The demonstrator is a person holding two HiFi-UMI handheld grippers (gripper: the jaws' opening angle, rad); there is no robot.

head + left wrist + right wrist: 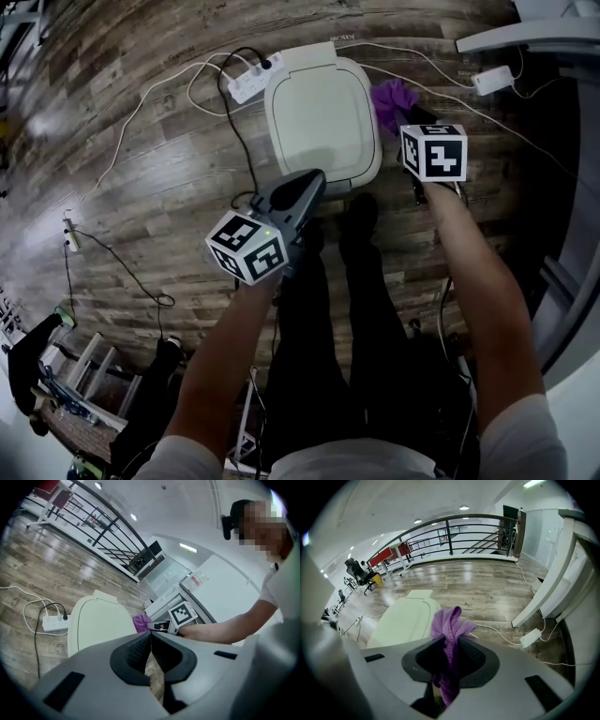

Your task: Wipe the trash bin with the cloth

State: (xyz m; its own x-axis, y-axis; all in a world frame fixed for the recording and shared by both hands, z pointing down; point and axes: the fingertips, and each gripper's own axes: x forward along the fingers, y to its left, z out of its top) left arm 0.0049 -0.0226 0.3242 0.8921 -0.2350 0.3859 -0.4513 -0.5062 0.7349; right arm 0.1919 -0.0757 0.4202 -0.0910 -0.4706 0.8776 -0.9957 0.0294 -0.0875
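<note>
— Head view first: where was the trash bin (323, 112)?
— On the floor (141, 187) at twelve o'clock, closed, its long axis running twelve to six. The cloth (394, 97) hung just beside its three o'clock edge, pinched by the right gripper (410, 117), with the right forearm (469, 253) stretched forward. The left gripper (309, 185) hovered near the six o'clock rim.
— Left gripper view?
— The left gripper (151, 639) had its jaws pressed together on nothing. The trash bin (96, 620) lay at ten o'clock.
— Right gripper view?
— The right gripper (450, 658) had its jaws clenched on the cloth (449, 623). The trash bin (405, 618) was at ten o'clock, so a leftward swing looked due.
</note>
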